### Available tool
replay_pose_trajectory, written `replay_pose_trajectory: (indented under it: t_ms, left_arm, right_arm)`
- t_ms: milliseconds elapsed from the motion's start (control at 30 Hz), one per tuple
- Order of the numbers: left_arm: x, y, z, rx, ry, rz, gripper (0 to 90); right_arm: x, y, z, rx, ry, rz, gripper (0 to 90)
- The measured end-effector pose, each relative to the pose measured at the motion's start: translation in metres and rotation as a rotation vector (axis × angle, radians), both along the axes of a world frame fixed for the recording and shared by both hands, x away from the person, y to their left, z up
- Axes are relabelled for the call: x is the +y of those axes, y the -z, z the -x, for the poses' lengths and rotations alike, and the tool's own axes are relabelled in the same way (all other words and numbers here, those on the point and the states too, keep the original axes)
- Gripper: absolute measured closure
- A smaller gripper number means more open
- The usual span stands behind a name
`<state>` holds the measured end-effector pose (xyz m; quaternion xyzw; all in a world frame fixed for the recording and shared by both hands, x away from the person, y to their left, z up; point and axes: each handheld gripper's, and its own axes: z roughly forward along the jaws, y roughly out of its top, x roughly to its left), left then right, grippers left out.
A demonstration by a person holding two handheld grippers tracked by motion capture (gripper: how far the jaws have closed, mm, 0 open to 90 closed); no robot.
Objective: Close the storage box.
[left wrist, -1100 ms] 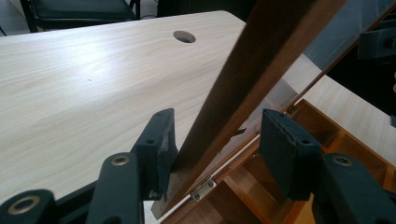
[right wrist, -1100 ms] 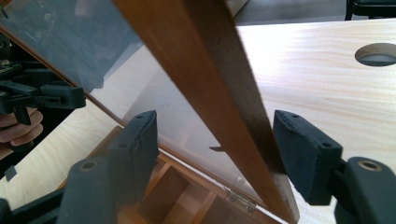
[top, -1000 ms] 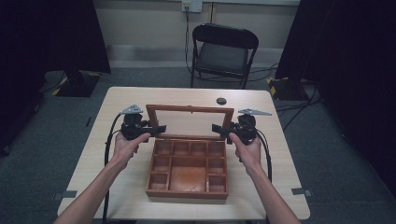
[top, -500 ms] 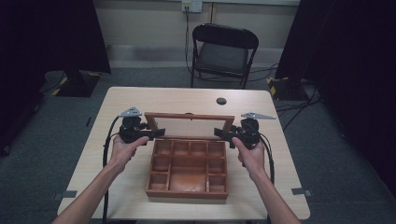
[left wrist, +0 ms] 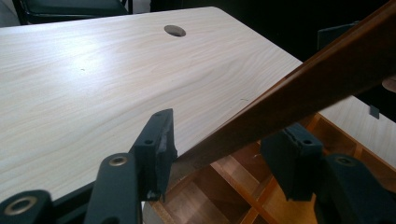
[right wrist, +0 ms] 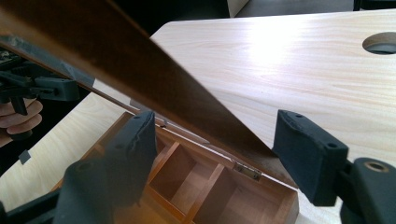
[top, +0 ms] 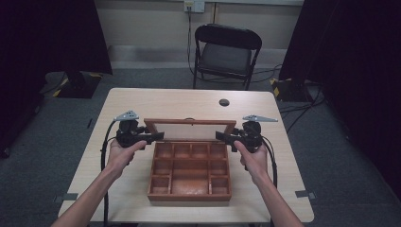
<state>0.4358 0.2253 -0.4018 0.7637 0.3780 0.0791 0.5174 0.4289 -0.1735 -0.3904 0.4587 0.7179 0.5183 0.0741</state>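
High view: a wooden compartment box (top: 189,172) sits on the table (top: 142,101), its hinged lid (top: 189,130) raised at the box's far edge. Left gripper (top: 152,137) stands at the lid's left end and right gripper (top: 222,137) at its right end. Left gripper view has the lid frame (left wrist: 299,95) slanting between the jaws, which are narrowed; whether the pads press it I cannot tell. Right gripper view shows wider jaws either side of the lid (right wrist: 140,70), which have just been opening, their pads off the wood. A round hole (top: 224,102) lies beyond the box.
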Motion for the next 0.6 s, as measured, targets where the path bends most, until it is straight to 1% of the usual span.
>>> replay_pose_trajectory:
  t_ms: [33, 67, 100, 133, 200, 233, 300, 400, 533, 567, 600]
  left_arm:
    - [0.000, 0.000, 0.000, -0.003, -0.008, -0.007, 42.4]
    - [0.000, 0.000, 0.001, -0.006, -0.016, -0.009, 42.4]
    - [0.000, 0.002, 0.002, -0.005, -0.029, 0.005, 39.6]
    - [0.000, 0.002, 0.002, -0.005, -0.029, 0.005, 39.7]
    - [0.000, 0.001, 0.002, -0.004, -0.022, 0.004, 39.6]
    - [-0.001, 0.001, 0.002, -0.006, -0.016, -0.002, 38.9]
    - [-0.003, 0.001, 0.003, -0.006, -0.011, -0.002, 38.6]
    - [-0.006, 0.001, 0.003, -0.009, -0.004, -0.005, 37.4]
    - [-0.008, 0.003, 0.002, 0.000, 0.002, -0.010, 35.3]
    - [-0.009, 0.003, 0.002, 0.000, 0.010, -0.013, 34.9]
    - [-0.010, 0.003, 0.002, -0.001, 0.008, -0.013, 34.9]
  right_arm:
    - [0.000, 0.000, 0.001, 0.000, 0.010, -0.007, 29.9]
    - [0.000, 0.000, 0.001, 0.000, 0.010, -0.007, 29.9]
    - [-0.001, 0.000, 0.001, 0.001, 0.010, -0.013, 29.7]
    - [-0.001, 0.000, 0.001, 0.001, 0.010, -0.013, 29.7]
    - [-0.003, 0.001, 0.002, 0.003, 0.013, -0.010, 29.0]
    - [-0.005, 0.002, 0.002, 0.014, 0.015, -0.010, 27.8]
    - [-0.006, 0.004, 0.003, 0.021, 0.016, -0.012, 27.8]
    - [-0.008, 0.006, 0.004, 0.026, 0.015, -0.002, 27.8]
    - [-0.009, 0.007, 0.006, 0.027, 0.019, 0.005, 27.8]
    - [-0.012, 0.006, 0.007, 0.016, 0.021, 0.015, 27.8]
    - [-0.012, 0.006, 0.007, 0.016, 0.021, 0.015, 27.8]
